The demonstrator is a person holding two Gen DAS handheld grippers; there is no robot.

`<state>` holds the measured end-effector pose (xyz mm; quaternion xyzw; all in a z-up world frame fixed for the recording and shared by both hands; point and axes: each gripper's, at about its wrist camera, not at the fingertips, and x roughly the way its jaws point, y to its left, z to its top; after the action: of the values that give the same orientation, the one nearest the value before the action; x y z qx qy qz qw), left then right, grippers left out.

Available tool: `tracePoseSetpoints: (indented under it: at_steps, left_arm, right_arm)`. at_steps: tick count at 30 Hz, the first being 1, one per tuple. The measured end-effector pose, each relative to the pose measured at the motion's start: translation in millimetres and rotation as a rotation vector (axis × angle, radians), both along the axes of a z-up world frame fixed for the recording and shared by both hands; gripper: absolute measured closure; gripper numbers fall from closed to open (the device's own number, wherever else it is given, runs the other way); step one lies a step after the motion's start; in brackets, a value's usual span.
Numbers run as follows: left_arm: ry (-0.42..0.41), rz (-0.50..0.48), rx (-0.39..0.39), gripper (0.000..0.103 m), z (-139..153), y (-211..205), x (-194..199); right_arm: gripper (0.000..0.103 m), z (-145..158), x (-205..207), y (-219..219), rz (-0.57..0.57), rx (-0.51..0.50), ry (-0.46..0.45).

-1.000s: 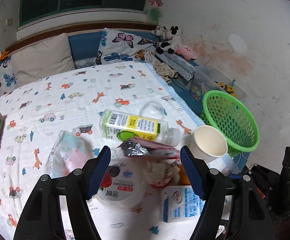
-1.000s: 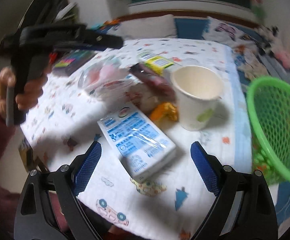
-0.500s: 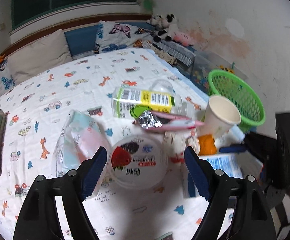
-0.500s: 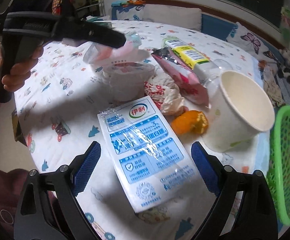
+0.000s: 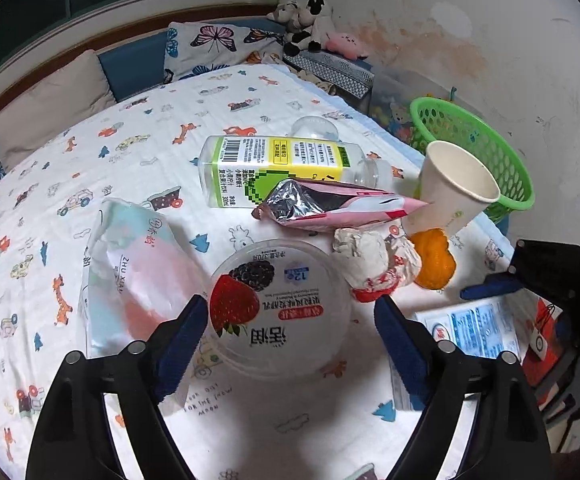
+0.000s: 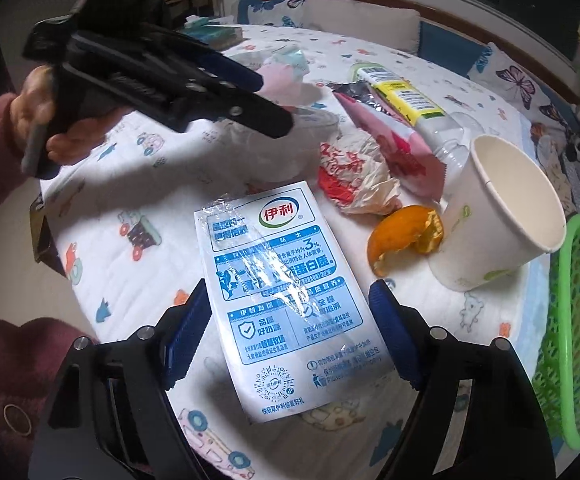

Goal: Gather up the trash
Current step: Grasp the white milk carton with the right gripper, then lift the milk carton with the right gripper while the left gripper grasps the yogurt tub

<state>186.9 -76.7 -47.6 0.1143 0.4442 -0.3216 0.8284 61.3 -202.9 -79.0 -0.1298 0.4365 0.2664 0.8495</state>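
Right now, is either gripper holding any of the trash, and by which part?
Nothing is held. The left gripper straddles the round yogurt tub; the right gripper straddles the flat blue-and-white milk carton, pads not pressing.

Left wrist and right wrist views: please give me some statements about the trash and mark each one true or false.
1. The paper cup stands upright. False: it is tilted.
2. The orange peel lies beside the paper cup. True.
3. The green basket holds the juice bottle. False: the bottle lies on the bed cover.
4. The left gripper is open around the yogurt tub. True.
5. The right gripper straddles the milk carton. True.
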Motion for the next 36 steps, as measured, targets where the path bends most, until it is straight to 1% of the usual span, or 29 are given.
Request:
tracePoseSetpoints:
  at_steps: [4, 10, 15, 16, 17, 18, 19, 22, 24, 26, 28, 29, 30, 31, 33, 36]
  left_arm:
    - [0.025, -0.012, -0.015, 0.019, -4, -1, 7]
    - [0.036, -0.027, 0.008, 0.019, -14, -7, 13]
    - [0.033, -0.037, 0.014, 0.02, -17, -11, 14]
    - [0.032, -0.039, 0.01, 0.021, -17, -11, 14]
    - [0.029, -0.037, 0.007, 0.026, -17, -11, 14]
    - [0.027, -0.034, 0.007, 0.03, -17, -11, 14]
    - [0.025, -0.032, 0.002, 0.03, -16, -10, 14]
    - [0.019, -0.035, -0.015, 0.039, -13, -9, 11]
    - [0.004, -0.042, -0.02, 0.048, -9, -9, 7]
    - [0.0, -0.051, -0.028, 0.05, -5, -8, 3]
    - [-0.006, -0.067, -0.017, 0.05, -4, -10, 0]
    - [-0.016, -0.068, -0.002, 0.048, -4, -12, -2]
    - [-0.019, -0.068, 0.0, 0.042, -3, -12, -2]
    - [-0.022, -0.068, -0.007, 0.039, -2, -12, -2]
    - [-0.029, -0.062, -0.013, 0.021, 0, -11, -2]
    - [-0.024, -0.061, -0.036, 0.017, 2, -8, 2]
  right_arm:
    - [0.023, -2, 2, 2, 0.001, 0.013, 0.0]
    - [0.021, -6, 7, 8, -0.007, 0.024, 0.0]
    - [0.027, -5, 4, 9, -0.009, 0.031, 0.0]
    - [0.028, -5, 3, 10, -0.008, 0.036, 0.001]
    - [0.03, -5, 1, 10, -0.009, 0.035, -0.001]
    - [0.03, -4, 0, 10, -0.011, 0.035, -0.004]
    - [0.03, -3, -2, 10, -0.014, 0.036, -0.006]
    - [0.031, 0, -6, 10, -0.025, 0.045, -0.015]
    - [0.031, 3, -9, 8, -0.034, 0.061, -0.02]
    - [0.031, 8, -13, 5, -0.043, 0.077, -0.028]
    - [0.031, 12, -16, 4, -0.048, 0.086, -0.034]
    - [0.031, 13, -16, 3, -0.05, 0.09, -0.037]
    - [0.031, 14, -17, 2, -0.053, 0.092, -0.038]
    - [0.031, 15, -17, 1, -0.056, 0.094, -0.039]
    - [0.031, 17, -19, -1, -0.062, 0.1, -0.043]
    - [0.031, 17, -22, -5, -0.073, 0.109, -0.045]
